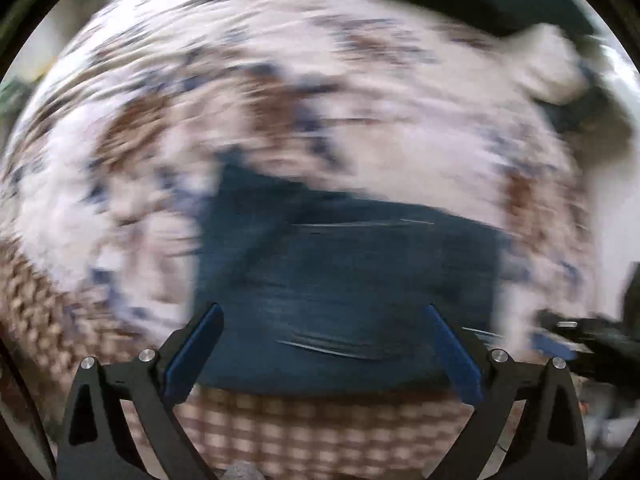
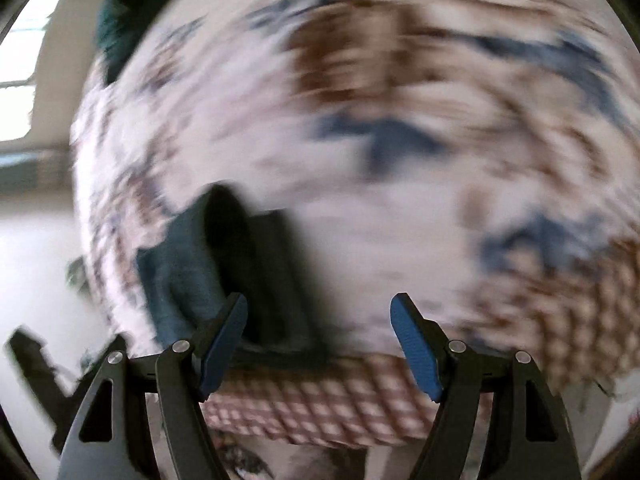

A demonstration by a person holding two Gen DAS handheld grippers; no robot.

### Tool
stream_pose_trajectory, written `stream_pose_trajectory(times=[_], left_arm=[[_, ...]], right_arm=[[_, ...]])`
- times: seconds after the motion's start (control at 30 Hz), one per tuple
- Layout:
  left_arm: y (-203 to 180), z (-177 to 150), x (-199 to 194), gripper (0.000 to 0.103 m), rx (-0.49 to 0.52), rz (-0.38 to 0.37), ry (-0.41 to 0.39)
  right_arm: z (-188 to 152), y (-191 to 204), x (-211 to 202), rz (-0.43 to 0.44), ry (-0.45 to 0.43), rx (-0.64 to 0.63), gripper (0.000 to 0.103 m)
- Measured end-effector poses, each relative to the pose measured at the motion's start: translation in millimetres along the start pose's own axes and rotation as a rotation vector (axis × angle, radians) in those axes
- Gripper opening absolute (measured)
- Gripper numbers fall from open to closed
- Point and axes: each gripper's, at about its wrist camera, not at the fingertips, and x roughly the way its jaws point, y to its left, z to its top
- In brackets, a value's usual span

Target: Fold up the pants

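Here, both views are smeared by motion. Low in the left wrist view, the left gripper (image 1: 322, 350) stands released, its jaws spread wide with nothing between them, above the folded dark blue pants (image 1: 344, 276) at lower centre on a patterned bedspread (image 1: 160, 92). In the right wrist view, the right gripper (image 2: 320, 344) is also spread and empty, the pants at lower left. The fold looks set down; next, probably a check or a smoothing press.

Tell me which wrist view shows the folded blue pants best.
The left wrist view: the pants fill the centre as a broad blue slab, blurred. The right wrist view shows only a dark bunched edge, partly behind a finger.
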Motion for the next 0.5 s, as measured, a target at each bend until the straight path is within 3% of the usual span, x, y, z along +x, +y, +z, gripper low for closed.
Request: stream_pose_trajectory(times=[0.1, 0.17, 0.2, 0.23, 0.27, 0.37, 0.5], left_arm=[[47.5, 10.9, 24.1, 0.102, -0.094, 0.049, 0.03], [65.2, 13.3, 34.0, 0.102, -0.117, 0.076, 0.036], [71.4, 12.9, 37.0, 0.102, -0.122, 0.079, 0.035], [77.1, 13.3, 41.5, 0.102, -0.126, 0.077, 0.041], [81.5, 13.6, 45.8, 0.102, -0.131, 0.081, 0.053], [89.3, 14.6, 49.2, 0.102, -0.152, 0.054, 0.074], [90.8, 18.3, 44.2, 0.102, -0.151, 0.03, 0.073]], right_arm=[[7.4, 33.2, 43.7, 0.078, 0.109, -0.03, 0.076], [10.0, 47.8, 74.5, 0.039, 0.2, -0.047, 0.076], [15.9, 57.2, 82.6, 0.001, 0.203, -0.071, 0.071], [14.3, 57.1, 86.8, -0.041, 0.178, -0.076, 0.047], [11.8, 56.3, 88.8, -0.082, 0.171, -0.072, 0.029], [0.9, 61.1, 62.3, -0.082, 0.119, -0.086, 0.009], [-6.2, 73.5, 13.2, -0.13, 0.033, -0.139, 0.007]])
